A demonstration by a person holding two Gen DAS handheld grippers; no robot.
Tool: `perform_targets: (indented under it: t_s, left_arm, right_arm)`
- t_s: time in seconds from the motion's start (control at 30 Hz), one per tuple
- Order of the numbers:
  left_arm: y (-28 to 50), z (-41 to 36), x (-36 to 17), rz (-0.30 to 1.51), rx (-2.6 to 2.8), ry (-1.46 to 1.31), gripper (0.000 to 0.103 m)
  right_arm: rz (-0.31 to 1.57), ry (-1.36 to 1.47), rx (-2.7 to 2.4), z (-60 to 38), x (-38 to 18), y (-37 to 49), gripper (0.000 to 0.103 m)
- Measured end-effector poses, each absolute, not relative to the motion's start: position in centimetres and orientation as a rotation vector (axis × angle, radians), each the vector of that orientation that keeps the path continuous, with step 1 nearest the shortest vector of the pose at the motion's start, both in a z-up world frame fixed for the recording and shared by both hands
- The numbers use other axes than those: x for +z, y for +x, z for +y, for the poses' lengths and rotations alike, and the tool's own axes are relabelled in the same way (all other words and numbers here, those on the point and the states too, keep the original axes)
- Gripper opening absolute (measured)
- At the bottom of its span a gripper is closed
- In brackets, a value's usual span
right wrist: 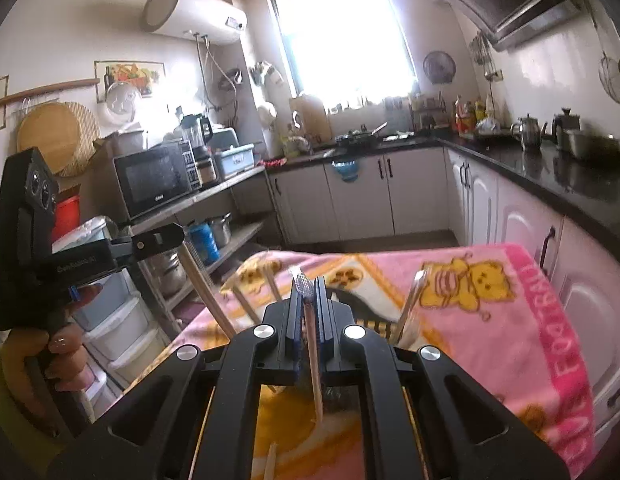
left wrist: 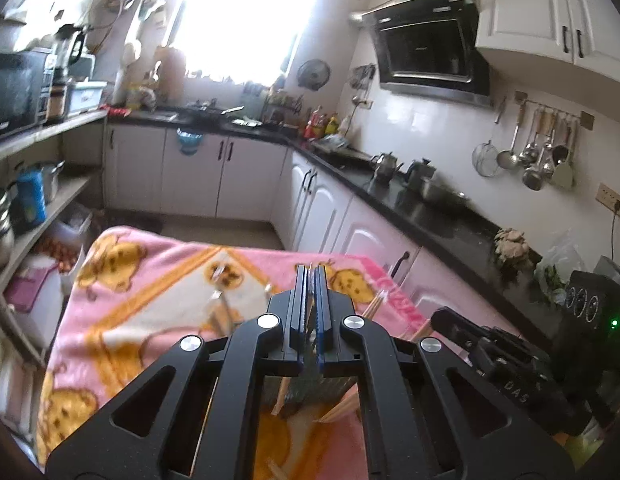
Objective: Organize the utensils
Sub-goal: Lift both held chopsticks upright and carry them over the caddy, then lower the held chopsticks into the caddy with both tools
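Note:
My left gripper [left wrist: 310,270] is shut, with a thin wooden chopstick [right wrist: 206,292] hanging down from its tip; in the right wrist view the left gripper [right wrist: 176,234] sits at the left. My right gripper [right wrist: 309,280] is shut on another chopstick [right wrist: 312,344] with a clear ribbed end, slanting down between the pads. Both grippers hover over a dark mesh utensil holder [right wrist: 342,394], mostly hidden under the fingers. Several chopsticks [right wrist: 246,304] and a shiny utensil [right wrist: 412,300] stick up from around it. The right gripper [left wrist: 440,316] shows at the lower right of the left wrist view.
A pink bear-print blanket [right wrist: 510,320] covers the table. A person's hand [right wrist: 62,344] grips the left gripper's handle. White cabinets under a black counter [left wrist: 430,216] run along the right; shelves with a microwave [right wrist: 154,180] stand left. Ladles hang on the wall [left wrist: 542,152].

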State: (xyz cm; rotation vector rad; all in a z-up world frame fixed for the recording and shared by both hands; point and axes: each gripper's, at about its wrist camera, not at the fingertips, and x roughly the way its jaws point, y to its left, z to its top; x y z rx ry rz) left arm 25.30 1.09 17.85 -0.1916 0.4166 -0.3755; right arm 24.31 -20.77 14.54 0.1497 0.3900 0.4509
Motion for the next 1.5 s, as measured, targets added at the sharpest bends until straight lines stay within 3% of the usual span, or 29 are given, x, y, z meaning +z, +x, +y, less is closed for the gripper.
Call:
perform_targets:
  t_s: [0.7,1.5]
  left_arm:
    - [29.9,-2.2,20.1,0.356,-0.402,-0.191,0.0]
    - [33.4,-2.6,15.3,0.384,-0.403,-0.241,0.0]
  right_arm:
    - [0.253,0.157,0.371,-24.0,20.1,28.6,0.006]
    - [0.291,0.214,0.326,-24.4,15.5,33.1,0.006]
